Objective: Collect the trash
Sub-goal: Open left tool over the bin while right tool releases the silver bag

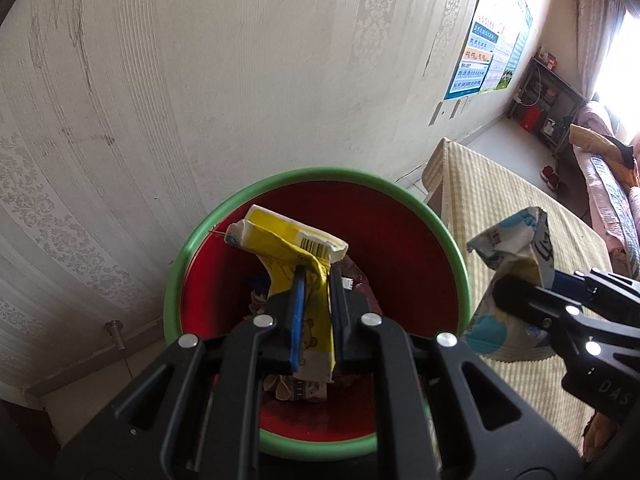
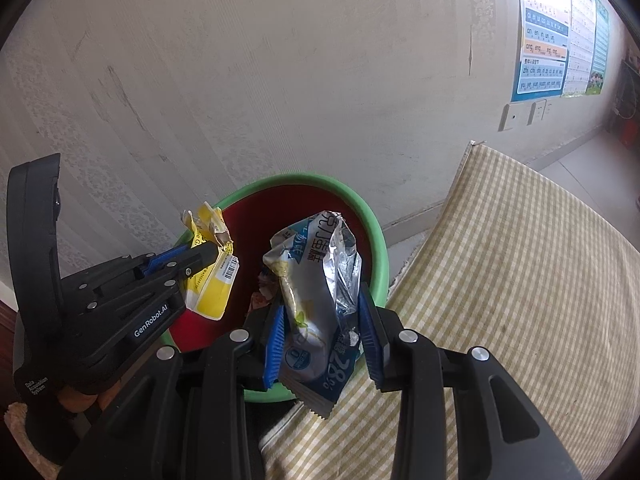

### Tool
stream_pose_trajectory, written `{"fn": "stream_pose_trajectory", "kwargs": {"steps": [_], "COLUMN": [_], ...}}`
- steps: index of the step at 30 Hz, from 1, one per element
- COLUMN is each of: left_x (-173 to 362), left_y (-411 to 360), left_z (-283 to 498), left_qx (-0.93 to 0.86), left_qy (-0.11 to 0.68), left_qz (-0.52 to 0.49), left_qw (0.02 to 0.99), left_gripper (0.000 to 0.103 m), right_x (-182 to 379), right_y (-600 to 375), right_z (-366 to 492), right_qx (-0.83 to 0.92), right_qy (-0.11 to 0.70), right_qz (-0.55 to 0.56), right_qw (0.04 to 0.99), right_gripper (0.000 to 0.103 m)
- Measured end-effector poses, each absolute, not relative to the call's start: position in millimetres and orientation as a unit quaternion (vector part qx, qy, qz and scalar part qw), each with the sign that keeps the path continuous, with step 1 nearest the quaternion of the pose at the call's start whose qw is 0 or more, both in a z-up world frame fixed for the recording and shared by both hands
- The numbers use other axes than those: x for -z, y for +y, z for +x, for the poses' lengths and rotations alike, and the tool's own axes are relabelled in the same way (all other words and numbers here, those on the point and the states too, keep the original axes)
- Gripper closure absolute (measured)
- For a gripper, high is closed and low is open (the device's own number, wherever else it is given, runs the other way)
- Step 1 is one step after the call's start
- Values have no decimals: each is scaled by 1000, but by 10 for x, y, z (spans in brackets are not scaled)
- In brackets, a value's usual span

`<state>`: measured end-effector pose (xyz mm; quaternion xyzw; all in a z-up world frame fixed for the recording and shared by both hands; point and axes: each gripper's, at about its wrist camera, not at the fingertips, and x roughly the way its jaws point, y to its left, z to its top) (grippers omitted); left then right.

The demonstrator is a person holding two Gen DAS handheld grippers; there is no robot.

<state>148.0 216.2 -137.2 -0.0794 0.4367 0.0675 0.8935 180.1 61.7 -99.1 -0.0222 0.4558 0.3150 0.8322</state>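
Left gripper (image 1: 316,280) is clamped on a yellow wrapper (image 1: 288,248) mid-frame over the bin (image 1: 176,280); right gripper (image 2: 322,320) pinches a silver-blue wrapper (image 2: 316,300).

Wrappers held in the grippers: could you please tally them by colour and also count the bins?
Yellow wrapper, in the left gripper: 1
Blue-and-white wrapper, in the right gripper: 1
Red bin with green rim: 1
Total: 3
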Motion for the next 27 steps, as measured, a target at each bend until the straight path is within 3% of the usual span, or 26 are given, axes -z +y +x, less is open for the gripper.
{"fn": "stream_pose_trajectory", "kwargs": {"steps": [21, 27], "left_x": [1531, 1510], "left_y": [2270, 2311], "left_z": [1636, 1617], "left_qx": [-81, -86], "left_qy": [458, 449], "left_qz": [-70, -74], "left_qw": [883, 886], "left_gripper": [91, 72], "right_x": [1073, 1060], "right_y": [819, 863], "right_z": [1875, 1887], "right_qx": [-315, -316], "right_qy": [465, 463], "right_qz": [-38, -41], "right_qw": [826, 827], "right_gripper": [69, 69]}}
